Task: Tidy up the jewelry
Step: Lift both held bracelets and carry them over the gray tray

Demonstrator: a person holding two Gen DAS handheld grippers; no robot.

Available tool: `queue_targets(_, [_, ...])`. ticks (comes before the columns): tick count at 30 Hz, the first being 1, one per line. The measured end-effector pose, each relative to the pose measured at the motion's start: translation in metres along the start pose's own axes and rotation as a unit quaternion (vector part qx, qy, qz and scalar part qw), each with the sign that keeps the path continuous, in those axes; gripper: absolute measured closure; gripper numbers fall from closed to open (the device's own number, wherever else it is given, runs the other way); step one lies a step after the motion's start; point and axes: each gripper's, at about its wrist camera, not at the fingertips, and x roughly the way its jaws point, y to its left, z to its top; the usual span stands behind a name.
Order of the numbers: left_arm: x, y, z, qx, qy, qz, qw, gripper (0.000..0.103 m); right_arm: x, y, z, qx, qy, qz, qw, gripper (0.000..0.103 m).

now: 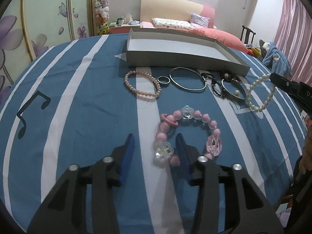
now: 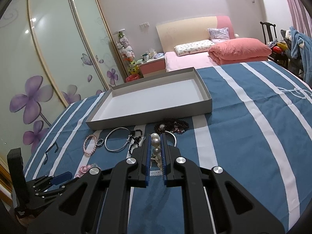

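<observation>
A blue-and-white striped cloth point(image 1: 78, 101) printed with black music notes covers the surface. On it lies a shallow grey tray point(image 2: 148, 115) with a bare white floor; faint lettering on its left wall is too small to read. Before the tray lies the jewelry: a silver bangle point(image 1: 187, 79), a pink pearl bracelet point(image 1: 142, 84), a small ring point(image 1: 163, 80). The right gripper point(image 2: 155, 138) clamps a white pearl bracelet point(image 1: 260, 94). The left gripper point(image 1: 156, 142) gapes wide, one finger inside the pink bead bracelet point(image 1: 187, 130).
</observation>
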Motion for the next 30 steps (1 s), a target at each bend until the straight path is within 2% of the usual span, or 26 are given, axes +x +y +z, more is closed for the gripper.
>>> queue_targets(3, [0.001,-0.005,0.001,0.008,0.001,0.004,1.0000,0.072,0.001,-0.002,0.000,0.004,0.003,0.000,1.000,0.093])
queue_targets(9, [-0.004,-0.018,-0.006,0.016,-0.001,0.024,0.9996,0.071,-0.002,-0.005,0.001,0.008,0.000,0.001,1.000,0.093])
queue_targets(15, [-0.005,-0.023,-0.008,0.021,-0.007,0.028,0.9994,0.084,-0.002,-0.006,0.002,0.011,-0.001,0.002,1.000,0.093])
queue_targets(18, [-0.006,-0.018,-0.006,0.010,-0.011,0.023,0.9996,0.084,-0.004,-0.006,0.002,0.012,-0.005,0.002,1.000,0.093])
queue_targets(23, [-0.020,-0.008,0.003,-0.015,-0.048,0.007,0.9987,0.084,-0.012,-0.006,0.003,0.013,-0.021,0.008,1.000,0.093])
queue_targets(30, [-0.052,-0.009,0.021,-0.034,-0.122,-0.033,0.9913,0.084,-0.020,0.002,0.007,0.009,-0.044,0.023,0.999,0.093])
